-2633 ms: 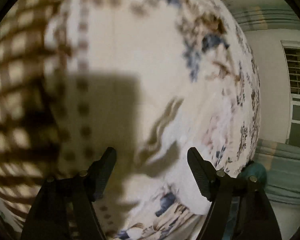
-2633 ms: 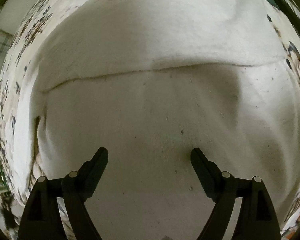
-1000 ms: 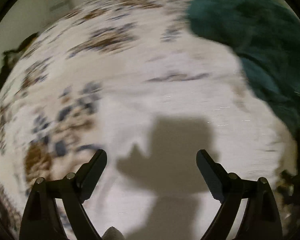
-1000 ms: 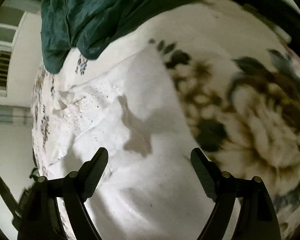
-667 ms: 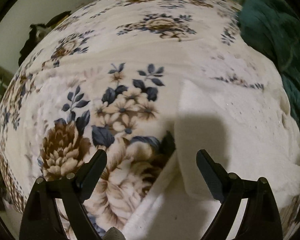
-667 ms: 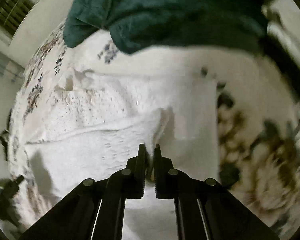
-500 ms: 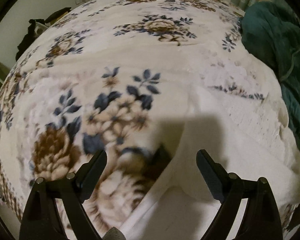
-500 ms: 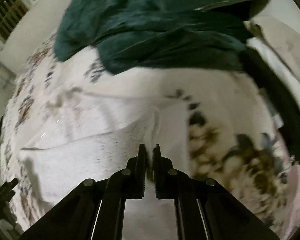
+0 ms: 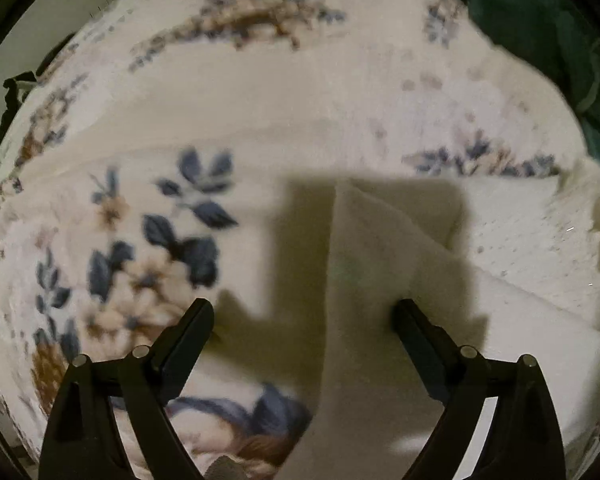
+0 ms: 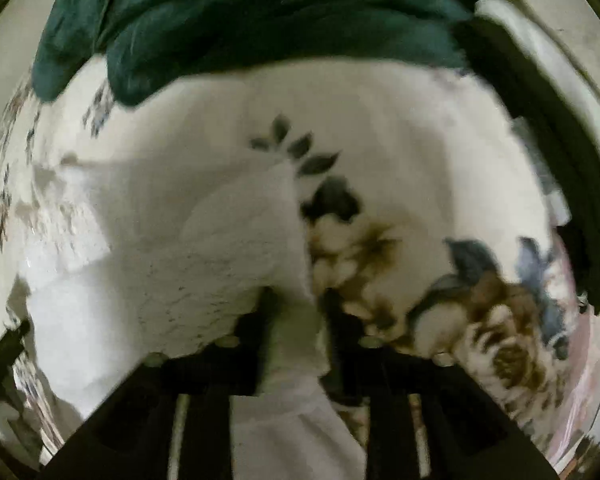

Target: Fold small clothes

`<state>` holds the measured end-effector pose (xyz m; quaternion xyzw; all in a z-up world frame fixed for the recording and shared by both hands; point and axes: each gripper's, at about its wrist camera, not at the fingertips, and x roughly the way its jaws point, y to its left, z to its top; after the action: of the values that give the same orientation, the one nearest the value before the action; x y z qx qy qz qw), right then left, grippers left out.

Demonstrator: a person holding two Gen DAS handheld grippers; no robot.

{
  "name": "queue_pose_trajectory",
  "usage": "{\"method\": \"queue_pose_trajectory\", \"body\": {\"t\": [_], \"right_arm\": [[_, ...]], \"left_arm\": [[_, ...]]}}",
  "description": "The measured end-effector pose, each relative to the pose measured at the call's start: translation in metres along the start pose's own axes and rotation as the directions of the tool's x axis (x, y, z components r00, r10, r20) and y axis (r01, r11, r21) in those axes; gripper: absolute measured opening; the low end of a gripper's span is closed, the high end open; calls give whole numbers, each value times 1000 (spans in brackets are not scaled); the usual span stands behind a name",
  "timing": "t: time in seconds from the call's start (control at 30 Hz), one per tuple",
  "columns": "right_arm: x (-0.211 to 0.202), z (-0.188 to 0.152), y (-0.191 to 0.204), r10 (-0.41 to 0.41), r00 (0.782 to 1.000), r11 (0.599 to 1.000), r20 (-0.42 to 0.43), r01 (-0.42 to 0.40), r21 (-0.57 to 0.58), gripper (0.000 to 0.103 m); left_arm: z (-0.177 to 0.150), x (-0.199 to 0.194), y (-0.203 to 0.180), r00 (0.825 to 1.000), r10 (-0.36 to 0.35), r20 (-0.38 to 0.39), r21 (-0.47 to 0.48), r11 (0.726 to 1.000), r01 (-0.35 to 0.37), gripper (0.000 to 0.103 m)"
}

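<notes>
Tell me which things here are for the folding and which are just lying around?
For the folding:
- white garment
- right gripper, pinching the garment's edge
- left gripper, open, with a raised fold of the garment between its fingers

Just lying around:
- floral blanket underneath
- dark green cloth heaped at the far side

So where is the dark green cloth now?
In the right wrist view the dark green cloth lies bunched across the top, beyond the white garment on the floral blanket; the left wrist view shows it at the upper right.
</notes>
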<state>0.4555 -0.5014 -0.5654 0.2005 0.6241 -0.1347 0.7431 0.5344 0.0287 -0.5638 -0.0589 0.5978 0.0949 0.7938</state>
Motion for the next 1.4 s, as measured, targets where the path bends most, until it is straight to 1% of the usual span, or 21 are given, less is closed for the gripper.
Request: {"method": "queue_pose_trajectory", "body": {"t": [0.07,0.13,0.2,0.27,0.3,0.4,0.5,0.6,0.73,0.77,0.8,0.87,0.93,0.97,1.03,1.1,1.17,1.2,1.23,1.3,1.4], "right_arm": [[-18,0,-2,16,998,1000,62,-17,4,42],[-21,-1,3,50,996,999,79,-48,-25,59],[-1,-4,13,46,999,995,-2,-46,-85,61],[28,-9,15,65,988,993,-142,-78,-86,61],[29,-13,10,79,981,994,-177,-92,-65,61],[-8,-26,-15,175,971,984,-162,-179,-11,61],[-51,-47,-51,212,964,977,-161,-212,18,61],[-89,-73,-93,177,966,983,-188,-182,-10,61],[-113,-92,-139,149,965,988,-216,-155,-12,61],[-116,-93,-150,149,963,988,-224,-156,-14,61],[-117,-94,-161,156,961,986,-229,-164,-16,61],[-117,-90,-175,170,957,983,-236,-183,-35,61],[-110,-82,-181,173,953,978,-248,-195,-68,61],[-106,-75,-185,175,950,975,-260,-204,-89,61],[-97,-61,-186,180,946,968,-271,-219,-122,61],[-87,-43,-181,194,942,955,-275,-245,-165,61],[-77,-23,-174,224,935,942,-273,-280,-186,61],[-70,-12,-167,247,929,934,-275,-304,-189,61],[-64,-3,-162,265,924,928,-276,-322,-186,61],[-46,21,-143,315,906,910,-284,-373,-182,61],[-17,54,-116,377,879,887,-293,-434,-159,61]], "left_arm": [[-6,-13,5,999,-5,38,11,1000,5,93],[-13,-6,9,1000,-4,17,26,1000,4,93],[-21,13,14,999,17,-44,33,999,-16,93],[-28,20,26,997,-15,-80,8,1000,16,93],[-31,13,31,997,-29,-66,-2,1000,29,93],[-46,-22,34,1000,-18,5,47,999,18,93],[-85,-75,19,996,-37,79,125,992,27,93],[-139,-113,-17,994,-87,70,211,975,70,93],[-249,-149,-101,982,-176,-70,343,920,189,93],[-280,-155,-125,974,-199,-112,367,902,226,93],[-299,-158,-143,967,-213,-143,380,890,252,93],[-362,-160,-195,933,-249,-260,393,855,338,93],[-408,-160,-237,901,-275,-334,389,831,398,93],[-427,-159,-257,895,-276,-350,401,819,410,93],[-453,-156,-293,891,-255,-376,434,801,413,92],[-471,-144,-324,900,-219,-377,479,785,392,90],[-477,-133,-341,910,-210,-357,495,784,375,61],[-478,-126,-347,926,-179,-332,507,794,336,35],[-477,-122,-350,932,-168,-321,506,801,319,16],[-472,-118,-347,942,-174,-289,473,829,298,4],[-464,-122,-337,943,-215,-253,420,854,307,2]]}}
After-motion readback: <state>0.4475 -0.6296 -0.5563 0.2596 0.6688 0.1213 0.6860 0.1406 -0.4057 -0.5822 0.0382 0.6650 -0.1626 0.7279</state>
